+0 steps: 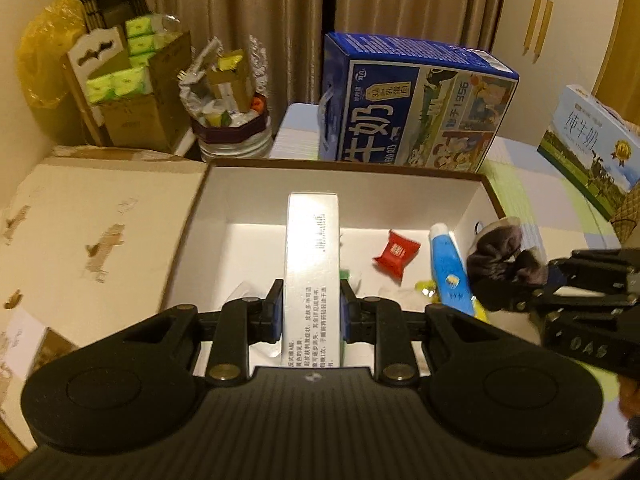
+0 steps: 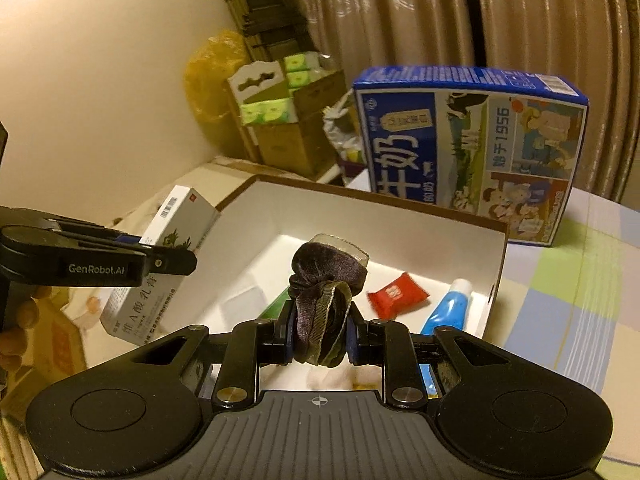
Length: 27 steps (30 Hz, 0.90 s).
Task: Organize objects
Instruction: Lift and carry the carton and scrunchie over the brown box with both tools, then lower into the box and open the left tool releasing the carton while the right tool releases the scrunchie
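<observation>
Your white storage box [image 1: 208, 208] already holds a blue tube [image 1: 448, 268], a red sachet [image 1: 396, 254] and what looks like a green item. Two things remain: your left gripper [image 1: 308, 312] is clamped on the silver carton [image 1: 312, 248], your right gripper [image 2: 320, 334] pinches the dark velvet scrunchie [image 2: 326, 280]; both hang above the box.

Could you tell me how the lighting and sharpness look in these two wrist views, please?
Left wrist view: warm yellowish light, glare washing out the top of the white carton held in the left tool, motion blur on the dark scrunchie. Right wrist view: same warm cast, fisheye bending the curtains, scrunchie sharp.
</observation>
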Motion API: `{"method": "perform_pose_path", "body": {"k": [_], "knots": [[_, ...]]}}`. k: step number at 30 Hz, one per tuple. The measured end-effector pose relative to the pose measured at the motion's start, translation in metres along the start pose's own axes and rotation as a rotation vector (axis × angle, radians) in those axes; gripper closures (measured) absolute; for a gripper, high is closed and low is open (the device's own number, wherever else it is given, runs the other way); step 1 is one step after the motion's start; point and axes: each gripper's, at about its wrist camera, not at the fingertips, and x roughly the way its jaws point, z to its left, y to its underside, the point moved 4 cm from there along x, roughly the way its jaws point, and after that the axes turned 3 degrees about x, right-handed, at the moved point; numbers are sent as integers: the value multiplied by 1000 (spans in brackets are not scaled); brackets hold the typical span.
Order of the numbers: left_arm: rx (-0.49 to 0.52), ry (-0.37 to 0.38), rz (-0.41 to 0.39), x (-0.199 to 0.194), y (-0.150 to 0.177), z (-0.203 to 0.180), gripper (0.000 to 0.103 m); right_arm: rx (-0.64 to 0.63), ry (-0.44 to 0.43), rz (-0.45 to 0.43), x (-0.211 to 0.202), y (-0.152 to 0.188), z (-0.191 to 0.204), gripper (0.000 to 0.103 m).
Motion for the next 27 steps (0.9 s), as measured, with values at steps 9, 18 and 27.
{"method": "perform_pose_path", "body": {"k": [9, 18, 27], "knots": [[40, 86, 75, 65, -19, -34, 82, 42, 94, 70, 37, -3, -30, 82], [56, 121, 137, 114, -25, -49, 82, 76, 159, 117, 60, -3, -55, 82], [70, 159, 168, 141, -29, -52, 81, 112, 187, 138, 71, -3, -66, 82]]}}
